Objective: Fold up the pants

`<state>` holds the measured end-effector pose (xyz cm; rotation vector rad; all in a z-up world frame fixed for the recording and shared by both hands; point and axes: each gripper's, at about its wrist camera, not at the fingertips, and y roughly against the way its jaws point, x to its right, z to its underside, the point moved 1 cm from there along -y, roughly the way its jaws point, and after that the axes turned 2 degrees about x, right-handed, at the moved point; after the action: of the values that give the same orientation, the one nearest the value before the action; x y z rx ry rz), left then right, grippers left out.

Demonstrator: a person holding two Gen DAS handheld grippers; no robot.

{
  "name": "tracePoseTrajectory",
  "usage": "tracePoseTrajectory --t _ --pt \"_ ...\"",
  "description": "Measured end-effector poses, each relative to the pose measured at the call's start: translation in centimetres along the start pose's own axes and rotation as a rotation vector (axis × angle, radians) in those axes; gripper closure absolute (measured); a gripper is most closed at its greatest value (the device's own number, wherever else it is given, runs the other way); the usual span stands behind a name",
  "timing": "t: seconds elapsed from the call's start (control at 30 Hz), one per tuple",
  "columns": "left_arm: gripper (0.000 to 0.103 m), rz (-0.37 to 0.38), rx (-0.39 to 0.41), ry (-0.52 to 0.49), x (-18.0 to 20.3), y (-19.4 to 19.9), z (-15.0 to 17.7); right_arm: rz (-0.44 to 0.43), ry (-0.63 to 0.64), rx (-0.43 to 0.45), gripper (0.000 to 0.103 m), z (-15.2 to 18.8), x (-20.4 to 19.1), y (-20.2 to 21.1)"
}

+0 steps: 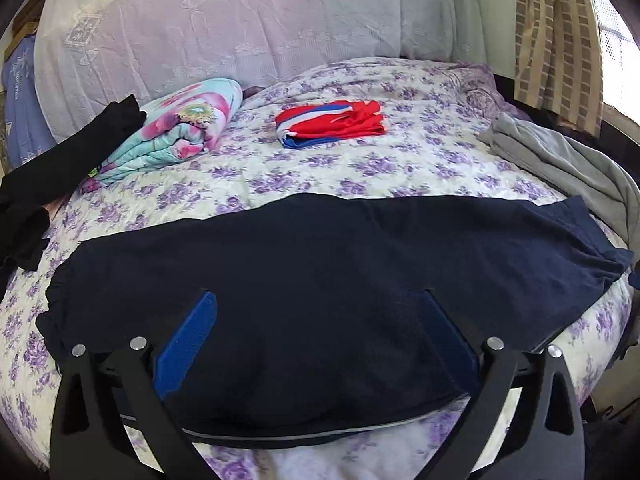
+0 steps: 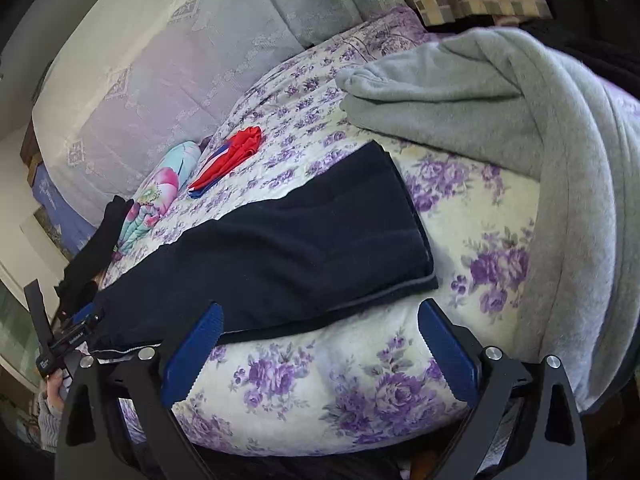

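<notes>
Dark navy pants (image 1: 320, 264) lie spread lengthwise across the near part of the bed, folded leg on leg. My left gripper (image 1: 318, 298) is open, its blue fingers (image 1: 188, 344) hovering over the middle of the pants near the front edge. In the right wrist view the pants (image 2: 304, 248) end at a cuff with a grey hem. My right gripper (image 2: 322, 310) is open just in front of that cuff end, above the bedspread, holding nothing. The left gripper (image 2: 64, 340) shows at the far left of that view.
The bed has a purple-flowered quilt (image 1: 360, 172). On it lie a folded red, white and blue garment (image 1: 332, 124), a rolled floral blanket (image 1: 176, 132), a black garment (image 1: 60, 148) at left, and a grey garment (image 2: 500, 92) at right. A lilac cover (image 1: 224, 20) stands behind.
</notes>
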<state>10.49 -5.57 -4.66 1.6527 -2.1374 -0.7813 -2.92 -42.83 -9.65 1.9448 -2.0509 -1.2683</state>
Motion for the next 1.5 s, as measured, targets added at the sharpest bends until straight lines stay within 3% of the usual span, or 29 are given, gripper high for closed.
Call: tracePoseTrajectory --t 0.33,0.37,0.4,0.47,0.6,0.77,1.03,1.1,1.13,1.23,1.3,1.4,1.5 --pt "0.005 0.009 -0.063 0.043 -0.8 -1.8 0.8 -0.152 -0.275 0.118 0.006 -0.7 3.3 -1.9" --pt "0.005 0.01 -0.065 0.043 -0.8 -1.9 0.9 -0.163 -0.28 0.132 0.01 -0.9 3.2 -1.9" --pt "0.005 0.01 -0.065 0.041 -0.8 -1.9 0.9 -0.174 -0.279 0.144 0.016 -1.0 3.2 -2.0" --pt "0.005 0.019 -0.058 0.04 -0.8 -1.8 1.0 -0.152 -0.282 0.15 0.066 -1.0 3.8 -2.2" --pt "0.005 0.044 -0.046 0.051 -0.8 -1.4 0.9 -0.207 -0.381 0.126 0.069 -0.2 5.7 -2.5" --pt "0.005 0.07 -0.026 0.02 0.3 -0.8 0.6 -0.19 -0.445 0.12 0.063 1.3 5.8 -1.6" --pt "0.005 0.1 -0.017 -0.025 2.1 -0.6 0.2 -0.185 -0.415 0.15 0.059 -0.4 4.8 -3.8" --pt "0.005 0.105 -0.011 -0.036 2.5 -0.4 0.1 -0.2 -0.385 0.156 0.066 -0.5 4.4 -3.6" --pt "0.005 0.107 -0.006 -0.044 2.6 -0.3 0.1 -0.203 -0.37 0.162 0.076 -0.4 4.4 -3.2" --pt "0.005 0.119 -0.01 -0.055 3.0 -0.3 0.2 -0.222 -0.394 0.156 0.079 -0.2 5.4 -2.6" --pt "0.005 0.124 -0.031 -0.072 3.5 -0.7 0.6 -0.198 -0.352 0.165 0.08 -0.5 4.7 -2.3" --pt "0.005 0.018 -0.101 -0.122 3.4 -2.4 1.9 -0.143 -0.194 0.2 0.08 -2.1 1.3 -1.4" --pt "0.005 -0.013 -0.127 -0.032 0.4 -2.7 2.8 -0.099 -0.007 0.229 0.08 -3.8 -3.0 -0.4"
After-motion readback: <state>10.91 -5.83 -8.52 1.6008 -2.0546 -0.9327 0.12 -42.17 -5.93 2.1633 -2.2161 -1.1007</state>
